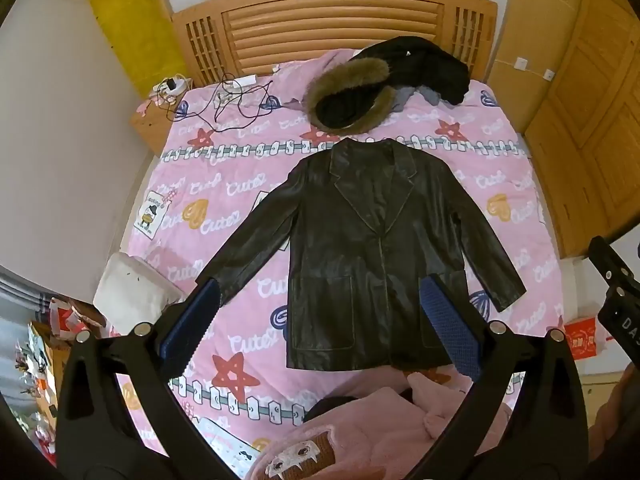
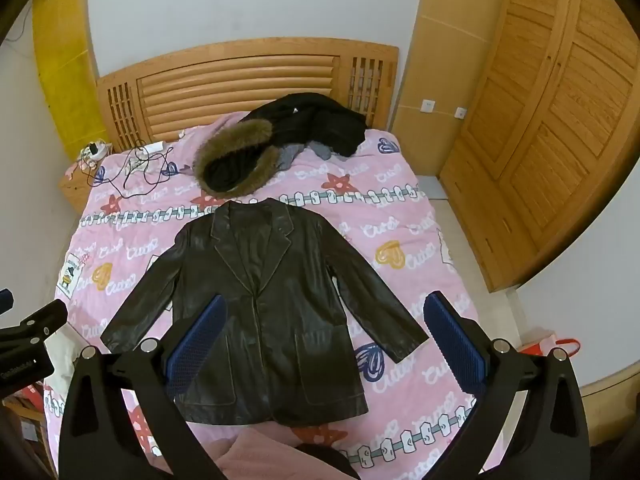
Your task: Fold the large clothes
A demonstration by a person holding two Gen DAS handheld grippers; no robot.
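Tangled cables, wooden wardrobe

A dark jacket lies flat on a pink bed.

The jacket is face up with both sleeves spread out to the sides. Above the jacket, near the wooden headboard, is a black coat with a furry hood. Below the jacket lies a fluffy pink thing. The left claw hangs over the jacket's bottom part, wide open, holding nothing.
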